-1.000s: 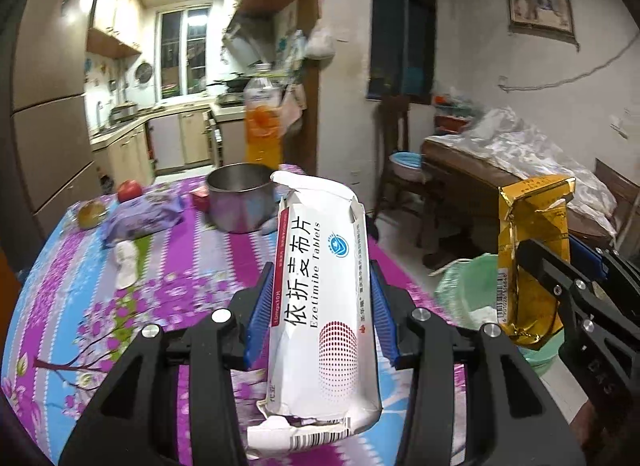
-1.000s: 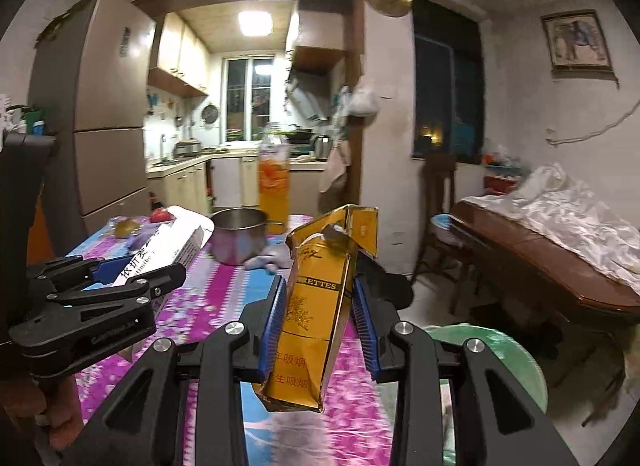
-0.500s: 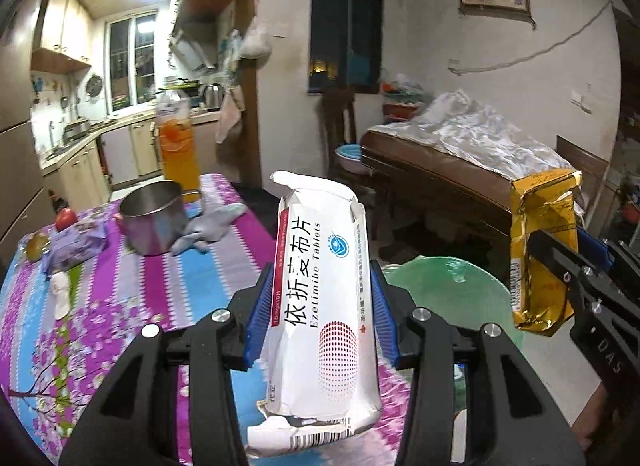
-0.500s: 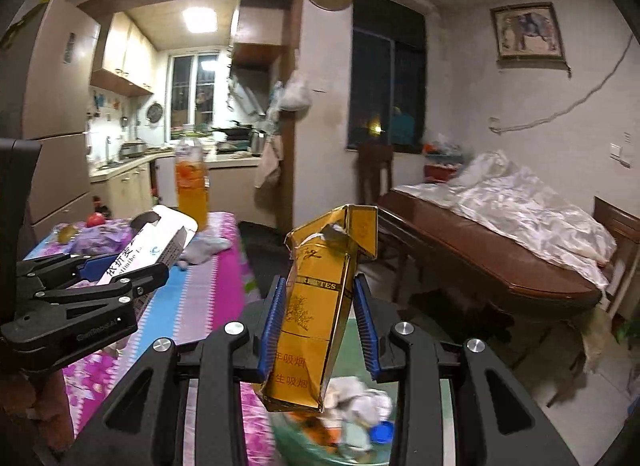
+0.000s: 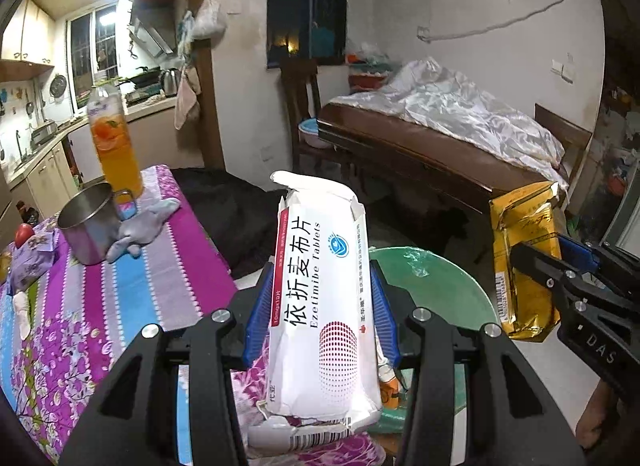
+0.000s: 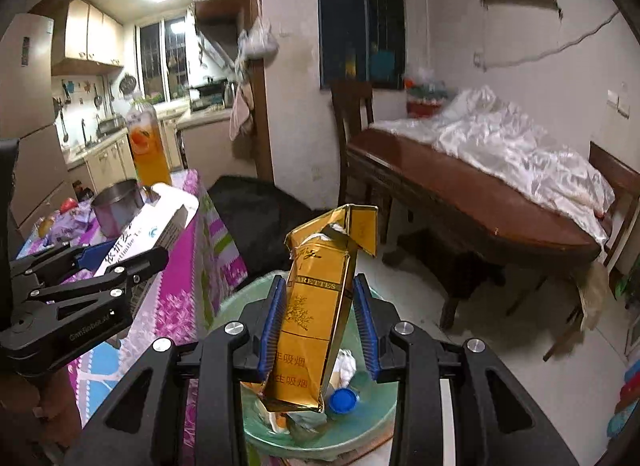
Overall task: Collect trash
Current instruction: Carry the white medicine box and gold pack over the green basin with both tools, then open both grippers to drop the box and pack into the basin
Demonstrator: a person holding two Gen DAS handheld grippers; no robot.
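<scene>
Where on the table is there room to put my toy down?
The striped stretch of tablecloth between the steel pot and the table's near edge looks bare. The far end is crowded: pot, grey cloth, orange drink bottle, purple packet.

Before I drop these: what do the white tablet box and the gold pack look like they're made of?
White tablet box: looks like thin matte printed cardboard; its end flaps are torn and bent.
Gold pack: seems glossy foil-faced card or paper; it shines and is creased and crumpled at the open top. Both look light and crushable.
</scene>
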